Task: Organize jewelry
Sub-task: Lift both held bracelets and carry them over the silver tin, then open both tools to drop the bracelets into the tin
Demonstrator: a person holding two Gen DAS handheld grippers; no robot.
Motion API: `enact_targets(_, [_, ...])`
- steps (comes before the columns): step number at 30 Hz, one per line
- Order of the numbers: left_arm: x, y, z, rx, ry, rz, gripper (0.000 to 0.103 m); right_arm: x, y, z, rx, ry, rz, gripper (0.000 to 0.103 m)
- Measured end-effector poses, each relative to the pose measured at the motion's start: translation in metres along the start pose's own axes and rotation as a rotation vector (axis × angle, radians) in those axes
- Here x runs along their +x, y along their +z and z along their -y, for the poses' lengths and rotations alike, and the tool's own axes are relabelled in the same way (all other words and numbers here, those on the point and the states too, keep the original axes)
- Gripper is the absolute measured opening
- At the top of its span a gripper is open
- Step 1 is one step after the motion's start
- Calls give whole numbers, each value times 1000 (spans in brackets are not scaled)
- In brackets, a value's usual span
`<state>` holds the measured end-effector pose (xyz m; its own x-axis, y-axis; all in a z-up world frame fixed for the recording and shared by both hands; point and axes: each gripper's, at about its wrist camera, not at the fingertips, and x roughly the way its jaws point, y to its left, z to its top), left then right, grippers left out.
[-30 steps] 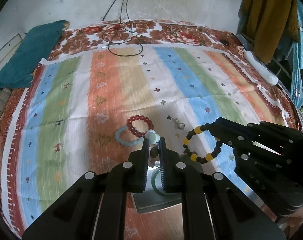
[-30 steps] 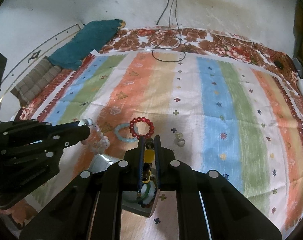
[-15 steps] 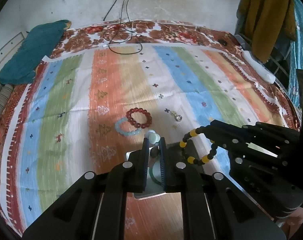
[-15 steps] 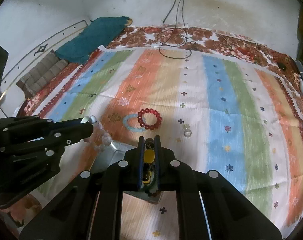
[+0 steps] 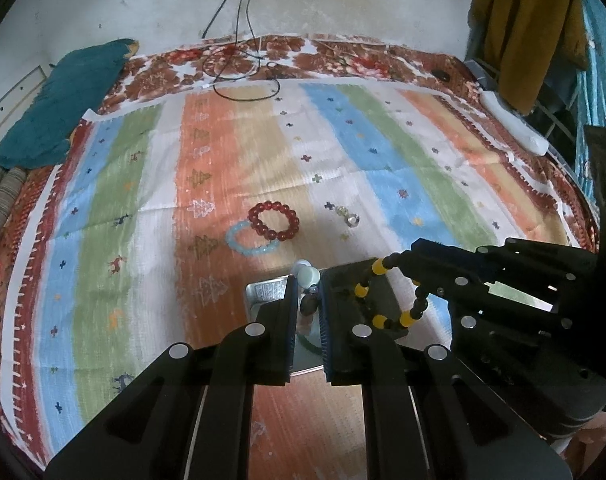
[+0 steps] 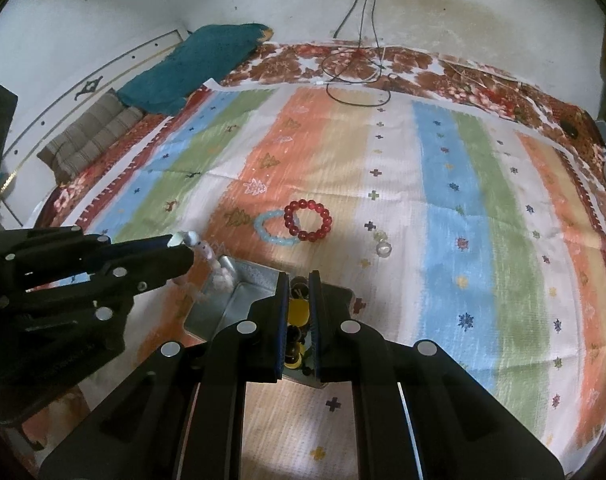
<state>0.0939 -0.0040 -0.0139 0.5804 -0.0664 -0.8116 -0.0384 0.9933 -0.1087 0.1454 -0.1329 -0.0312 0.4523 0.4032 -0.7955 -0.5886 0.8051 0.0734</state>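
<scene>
Grippers, left (image 5: 307,304) clamping pale beads (image 5: 307,274), right (image 6: 299,308) clamping black-yellow bracelet (image 5: 387,300), have moved over the tin (image 6: 239,284); release seems next.

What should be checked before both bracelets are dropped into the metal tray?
1. Left gripper jaws shut on the pale bead bracelet: ok.
2. Right gripper jaws shut on the black and yellow bracelet: ok.
3. Both bracelets hang over the metal tray: ok.
4. Room in the tray: cannot tell; something green lies in it, mostly hidden.
5. Grippers apart from each other: ok.
6. All jewelry collected: not ok; red bracelet, light blue bracelet and two rings lie on the cloth.
</scene>
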Motion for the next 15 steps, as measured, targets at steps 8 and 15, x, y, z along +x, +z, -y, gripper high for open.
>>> enact_targets(8, [2,2,-17,-63,57,-10,21,8,0,9,25,-44,-29,25])
enact_targets(15, [7,4,-31,-109,80,-17,40,9,3,20,60,-67,-35,36])
